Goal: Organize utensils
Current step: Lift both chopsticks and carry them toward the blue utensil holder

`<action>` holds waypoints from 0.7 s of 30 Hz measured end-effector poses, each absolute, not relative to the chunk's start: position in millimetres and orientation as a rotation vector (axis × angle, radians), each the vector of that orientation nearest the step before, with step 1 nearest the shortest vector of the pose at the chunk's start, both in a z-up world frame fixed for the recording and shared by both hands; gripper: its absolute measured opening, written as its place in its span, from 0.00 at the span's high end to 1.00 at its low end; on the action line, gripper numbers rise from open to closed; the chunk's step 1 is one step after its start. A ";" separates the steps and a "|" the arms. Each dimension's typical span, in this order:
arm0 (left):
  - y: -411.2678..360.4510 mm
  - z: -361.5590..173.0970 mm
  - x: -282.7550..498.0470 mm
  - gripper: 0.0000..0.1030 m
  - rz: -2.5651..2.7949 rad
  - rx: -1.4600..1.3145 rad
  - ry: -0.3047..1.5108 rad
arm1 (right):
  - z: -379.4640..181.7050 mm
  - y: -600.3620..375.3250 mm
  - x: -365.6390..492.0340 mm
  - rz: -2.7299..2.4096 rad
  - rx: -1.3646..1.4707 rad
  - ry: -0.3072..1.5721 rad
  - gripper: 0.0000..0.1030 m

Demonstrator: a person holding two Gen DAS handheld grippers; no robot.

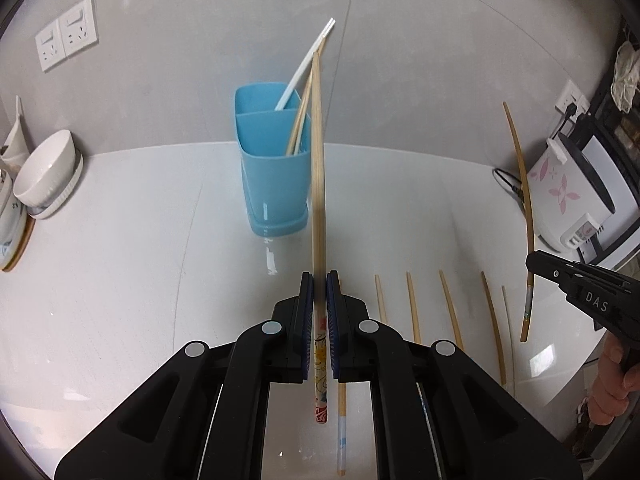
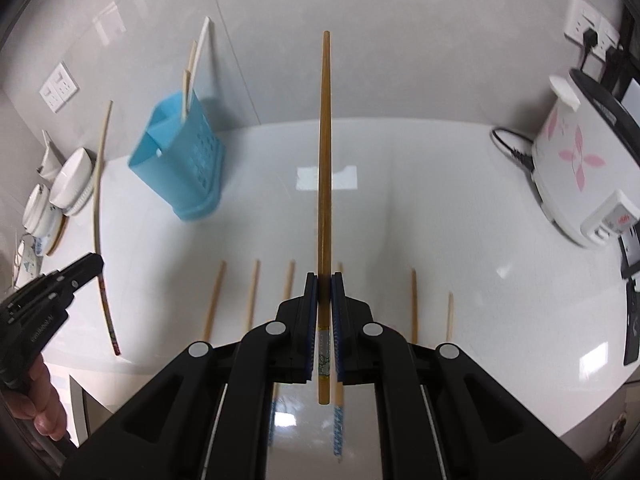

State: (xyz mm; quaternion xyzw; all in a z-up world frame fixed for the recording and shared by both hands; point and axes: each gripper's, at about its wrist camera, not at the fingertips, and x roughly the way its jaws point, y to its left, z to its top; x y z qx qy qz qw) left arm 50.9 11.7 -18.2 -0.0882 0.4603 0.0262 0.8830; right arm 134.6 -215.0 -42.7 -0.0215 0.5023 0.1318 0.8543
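- My left tongs (image 1: 320, 280) are raised above the white tabletop (image 1: 140, 240) and point toward the blue utensil holder (image 1: 274, 176). They are clenched on a pale wooden chopstick (image 1: 318, 160) with a floral-printed end.
- That chopstick runs forward between the fingers; in the left wrist view its far tip overlaps the holder's right edge, and I cannot tell whether they touch.
- My right tongs (image 2: 324, 280) are also held off the tabletop and clenched on a darker wooden chopstick (image 2: 325, 152), which points straight ahead at the grey wall (image 2: 400, 40).
- The holder stands near the wall with a white chopstick and two wooden ones leaning in it.
- More wooden chopsticks (image 1: 414, 308) lie in a row on the tabletop just ahead of both tongs, spaced apart.
- The left wrist view shows the holder's two compartments from the front, plus my right hand (image 1: 614, 384) gripping its handle at the far right.
- The right wrist view shows the holder's perforated side, and the left tongs at the lower left with the chopstick passing through them.
- Both views show stacked white bowls (image 1: 46, 172) on the left and a flowered rice cooker (image 2: 568, 168) on the right.
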 end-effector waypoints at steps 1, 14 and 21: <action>13.9 -15.6 51.7 0.94 0.057 -0.188 0.951 | -39.4 -211.8 136.0 0.286 -0.045 1.045 0.94; 28.5 8.0 80.2 0.94 0.100 -0.203 0.861 | -12.9 -175.1 162.3 0.353 -0.056 0.955 0.94; 37.5 21.5 98.6 0.94 0.096 -0.221 0.785 | -3.3 -160.1 181.0 0.383 -0.051 0.917 0.94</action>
